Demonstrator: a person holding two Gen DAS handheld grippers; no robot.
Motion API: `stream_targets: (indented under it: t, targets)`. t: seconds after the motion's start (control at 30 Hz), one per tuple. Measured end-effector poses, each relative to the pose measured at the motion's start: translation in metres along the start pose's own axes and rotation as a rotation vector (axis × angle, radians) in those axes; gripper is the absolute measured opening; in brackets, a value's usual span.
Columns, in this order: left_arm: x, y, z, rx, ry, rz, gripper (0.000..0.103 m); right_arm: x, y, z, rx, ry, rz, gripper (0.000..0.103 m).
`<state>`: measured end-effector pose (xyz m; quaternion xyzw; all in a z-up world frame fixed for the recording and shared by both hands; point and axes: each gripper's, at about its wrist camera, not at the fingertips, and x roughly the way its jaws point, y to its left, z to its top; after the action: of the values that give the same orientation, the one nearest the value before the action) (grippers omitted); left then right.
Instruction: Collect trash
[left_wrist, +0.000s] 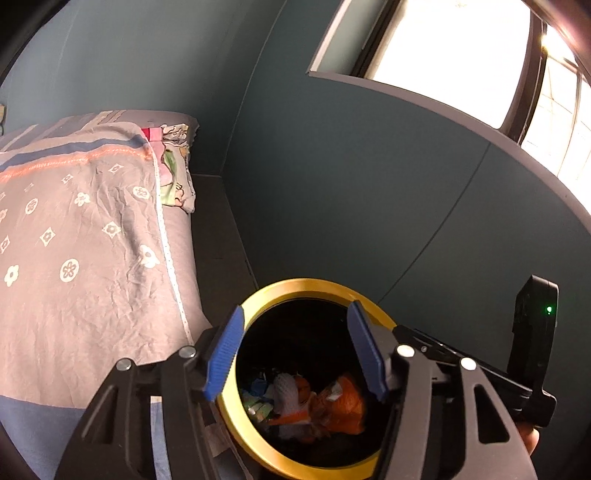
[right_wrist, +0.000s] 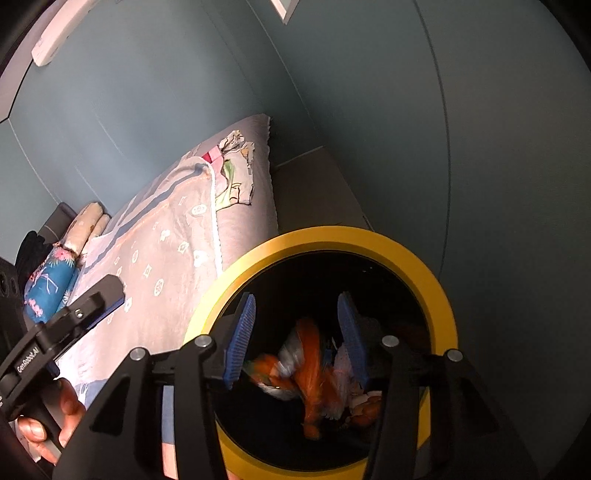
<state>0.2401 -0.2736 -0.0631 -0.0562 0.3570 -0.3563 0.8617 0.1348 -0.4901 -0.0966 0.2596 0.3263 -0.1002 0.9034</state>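
A black trash bin with a yellow rim (left_wrist: 258, 295) stands beside the bed and also shows in the right wrist view (right_wrist: 436, 280). Inside lie orange wrappers (left_wrist: 343, 406), white netting and bluish scraps. My left gripper (left_wrist: 295, 350) hangs open and empty over the bin mouth. My right gripper (right_wrist: 295, 332) is open over the bin too, with a blurred orange wrapper (right_wrist: 314, 369) in mid-air below its blue pads (right_wrist: 242, 336), apart from them. The other gripper's body shows in each view: the right one (left_wrist: 532, 350), the left one (right_wrist: 66, 325).
A bed with a grey flower-print blanket (left_wrist: 81, 240) lies left of the bin, also seen from the right wrist (right_wrist: 166, 251). Pillows (right_wrist: 55, 280) sit at its far end. Teal walls (left_wrist: 332, 184) close in behind and right. A window (left_wrist: 461, 55) is high on the right.
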Motion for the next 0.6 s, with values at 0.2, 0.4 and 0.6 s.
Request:
stream_targets:
  t: [0.2,0.4,0.6]
  targets:
    - [-0.016,0.013,0.001,-0.030,-0.019,0.015,0.057,-0.004,0.006,0.002,-0.007,-0.015,-0.009,0.047]
    - [-0.046,0.031,-0.001,-0.040,-0.055,0.060,0.057,-0.013,0.024,-0.003,-0.039,-0.020,-0.020,0.050]
    - [-0.110,0.068,-0.011,-0.069,-0.148,0.183,0.072,-0.023,0.071,-0.014,-0.137,-0.058,-0.011,0.066]
